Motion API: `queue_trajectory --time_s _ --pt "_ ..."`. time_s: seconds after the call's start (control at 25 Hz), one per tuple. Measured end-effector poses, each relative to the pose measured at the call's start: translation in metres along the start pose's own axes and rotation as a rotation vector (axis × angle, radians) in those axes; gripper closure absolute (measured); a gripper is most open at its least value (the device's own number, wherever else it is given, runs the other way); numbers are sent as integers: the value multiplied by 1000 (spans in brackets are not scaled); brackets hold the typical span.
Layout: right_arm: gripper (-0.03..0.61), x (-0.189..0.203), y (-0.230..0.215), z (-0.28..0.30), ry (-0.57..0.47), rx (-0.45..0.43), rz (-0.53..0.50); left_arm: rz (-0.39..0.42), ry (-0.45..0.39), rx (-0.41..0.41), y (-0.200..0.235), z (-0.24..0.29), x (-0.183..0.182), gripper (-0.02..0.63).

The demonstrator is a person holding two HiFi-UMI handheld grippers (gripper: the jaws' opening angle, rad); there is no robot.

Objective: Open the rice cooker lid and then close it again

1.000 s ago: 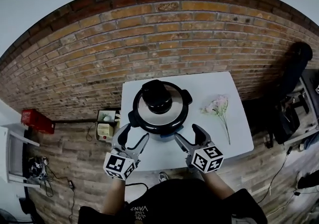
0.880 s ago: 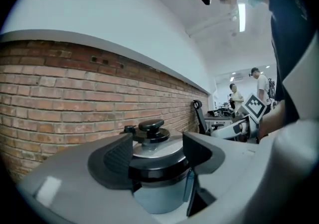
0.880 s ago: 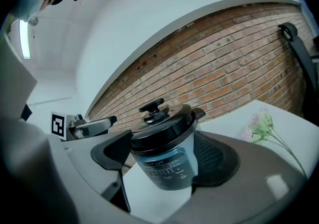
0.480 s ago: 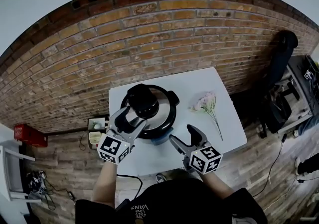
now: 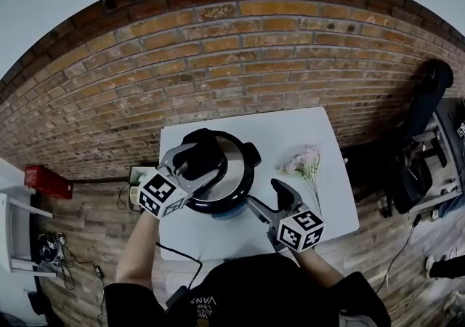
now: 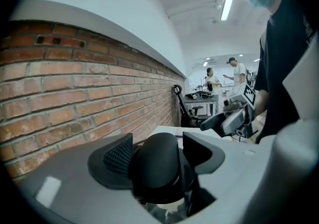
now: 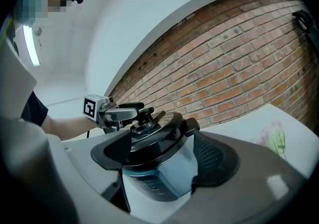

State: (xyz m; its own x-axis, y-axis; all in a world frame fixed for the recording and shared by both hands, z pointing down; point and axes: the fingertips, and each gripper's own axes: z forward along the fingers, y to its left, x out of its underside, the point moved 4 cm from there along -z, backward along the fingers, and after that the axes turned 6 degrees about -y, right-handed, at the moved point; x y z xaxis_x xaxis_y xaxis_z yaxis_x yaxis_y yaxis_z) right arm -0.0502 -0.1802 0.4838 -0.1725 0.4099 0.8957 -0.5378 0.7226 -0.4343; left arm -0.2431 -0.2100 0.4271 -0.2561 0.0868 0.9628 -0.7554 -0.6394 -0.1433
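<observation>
Slip is the main risk: the left gripper's (image 5: 190, 166) 2 jaws look closed on the knob (image 6: 157, 161) of the lid (image 7: 159, 123), which sits on the cooker (image 7: 159, 178) mid-table (image 5: 320, 202). A loose pinch could drop it. The right gripper (image 5: 267, 196) gapes empty just before the cooker. Flowers (image 5: 304, 164) lie to the right, and the table's front edge is near.

In the left gripper view the knob (image 6: 158, 166) is filling the gap between the left gripper's (image 6: 157, 151) jaws. It is hiding the lid beneath it and the inner face of the jaw at 3 o'clock. In the right gripper view the right gripper's (image 7: 162, 148) own body is cutting off the rice cooker's (image 7: 164, 170) base at 6 o'clock. The flowers (image 7: 273, 137) at 3 o'clock are showing only as a faint blur.
</observation>
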Motion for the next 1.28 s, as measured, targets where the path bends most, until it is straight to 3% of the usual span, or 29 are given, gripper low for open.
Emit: queue_trajectory --time_s 0.36,0.64,1.04,1.28 --pt "196 -5 -23 10 40 -90 28 93 238 162 -1 23 16 324" --pt "198 -5 -28 9 38 -81 49 34 240 221 -1 26 20 325" --pt "198 4 -10 0 -43 57 100 43 221 202 0 26 19 330" --pt "198 8 -1 -10 -82 136 92 76 210 297 0 25 20 330"
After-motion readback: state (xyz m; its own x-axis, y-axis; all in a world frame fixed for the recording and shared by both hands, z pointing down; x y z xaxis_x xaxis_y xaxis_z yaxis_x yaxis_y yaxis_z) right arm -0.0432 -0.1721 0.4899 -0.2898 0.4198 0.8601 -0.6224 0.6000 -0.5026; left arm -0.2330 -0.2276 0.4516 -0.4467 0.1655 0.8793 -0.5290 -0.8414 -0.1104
